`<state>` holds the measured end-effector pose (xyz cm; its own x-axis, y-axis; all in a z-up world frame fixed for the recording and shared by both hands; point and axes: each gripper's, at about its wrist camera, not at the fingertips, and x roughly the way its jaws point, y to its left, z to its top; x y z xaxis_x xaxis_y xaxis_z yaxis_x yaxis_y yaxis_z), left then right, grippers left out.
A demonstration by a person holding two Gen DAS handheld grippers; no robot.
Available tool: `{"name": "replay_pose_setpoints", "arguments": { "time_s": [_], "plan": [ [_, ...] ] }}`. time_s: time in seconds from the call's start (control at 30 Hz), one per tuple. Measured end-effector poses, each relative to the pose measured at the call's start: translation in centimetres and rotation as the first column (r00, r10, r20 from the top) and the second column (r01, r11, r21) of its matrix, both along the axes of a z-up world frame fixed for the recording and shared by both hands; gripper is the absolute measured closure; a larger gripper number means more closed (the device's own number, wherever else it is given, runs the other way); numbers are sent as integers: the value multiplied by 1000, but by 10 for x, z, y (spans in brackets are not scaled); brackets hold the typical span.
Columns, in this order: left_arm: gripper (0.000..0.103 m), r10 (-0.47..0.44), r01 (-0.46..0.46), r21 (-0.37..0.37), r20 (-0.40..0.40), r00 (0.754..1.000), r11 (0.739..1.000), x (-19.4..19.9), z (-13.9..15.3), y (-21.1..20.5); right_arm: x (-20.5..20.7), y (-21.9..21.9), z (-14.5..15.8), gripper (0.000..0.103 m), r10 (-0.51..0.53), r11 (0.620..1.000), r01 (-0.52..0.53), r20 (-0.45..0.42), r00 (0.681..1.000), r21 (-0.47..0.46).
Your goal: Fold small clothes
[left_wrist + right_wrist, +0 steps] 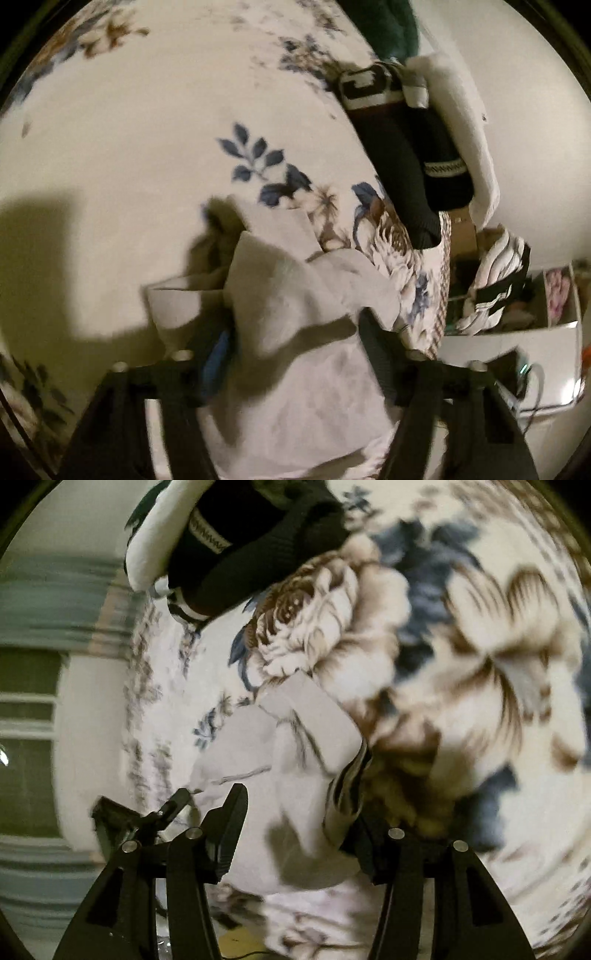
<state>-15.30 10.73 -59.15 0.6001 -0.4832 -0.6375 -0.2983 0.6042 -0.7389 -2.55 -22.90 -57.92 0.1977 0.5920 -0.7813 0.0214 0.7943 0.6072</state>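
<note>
In the left wrist view, the left gripper (295, 354) stands with its jaws spread wide, and a crumpled pale grey garment (295, 314) fills the gap between them, bunched against both fingers; whether the fingers (212, 354) truly press it or only flank it is hard to tell through the blur. The cloth's folded cuff rises just ahead of the tips, with a flap pointing away. It lies on a white bedspread (129, 166) printed with blue and brown flowers. Farther ahead and to the right of that gripper, a heap of folded socks (406, 155) sits on the spread: black ones, one with a white patterned band, beside a white one at the far right. Beyond the bed's edge, low to the right, an open box (554, 306) holds striped and flowered cloth. In the right wrist view, the right gripper (295, 830) also has its jaws wide apart, with the same grey garment between them; its dark-striped edge lies against the right finger (364, 849), while the left finger (229, 827) stands beside the cloth, contact unclear. Past the tips lies a large brown rose print, and farther off, up and left, the socks. The other gripper's tip shows low on the left.
</note>
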Motion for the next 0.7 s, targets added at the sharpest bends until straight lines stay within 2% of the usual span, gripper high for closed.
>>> {"name": "replay_pose_setpoints", "arguments": {
  "time_s": [0.03, 0.07, 0.17, 0.27, 0.37, 0.43, 0.47, 0.5, 0.53, 0.57, 0.7],
  "plan": [
    [80, 9, -9, 15, 8, 1000, 1000, -3, 1, 0, 6, 4, 4, 47, 22, 999, -21, 22, 1000, -29],
    [82, 22, -22, 18, 13, 1000, 1000, -10, 1, 1, 12, 9, 9, 47, 39, 998, -37, 42, 998, -49],
    [84, 84, -84, -2, 17, 996, 996, -33, -2, 8, 24, 17, 21, 47, 80, 992, -70, 91, 993, -101],
    [86, 115, -115, -11, 7, 993, 993, -45, -4, 9, 39, 23, 18, 47, 122, 986, -112, 78, 989, -122],
    [86, 131, -131, -27, -1, 991, 991, -51, -7, 9, 57, 38, 0, 47, 183, 975, -178, 25, 983, -136],
    [84, 142, -141, -98, 8, 990, 985, -53, -9, 13, 68, 50, -19, 47, 214, 968, -216, -26, 976, -125],
    [82, 156, -151, -146, 24, 988, 978, -54, -8, 16, 71, 54, -24, 47, 226, 964, -229, -37, 973, -133],
    [63, 161, -154, -164, 29, 987, 974, -53, -7, 17, 73, 58, -28, 47, 237, 961, -240, -38, 971, -140],
    [32, 161, -152, -180, 37, 986, 972, -51, -6, 18, 75, 62, -29, 47, 250, 956, -253, -36, 968, -149],
    [26, 156, -145, -185, 46, 987, 972, -47, -5, 18, 75, 65, -28, 47, 261, 952, -262, -31, 965, -156],
    [26, 88, -79, -190, 42, 995, 979, -24, -12, 13, 74, 67, -24, 47, 263, 954, -264, -24, 964, -145]
  ]
}}
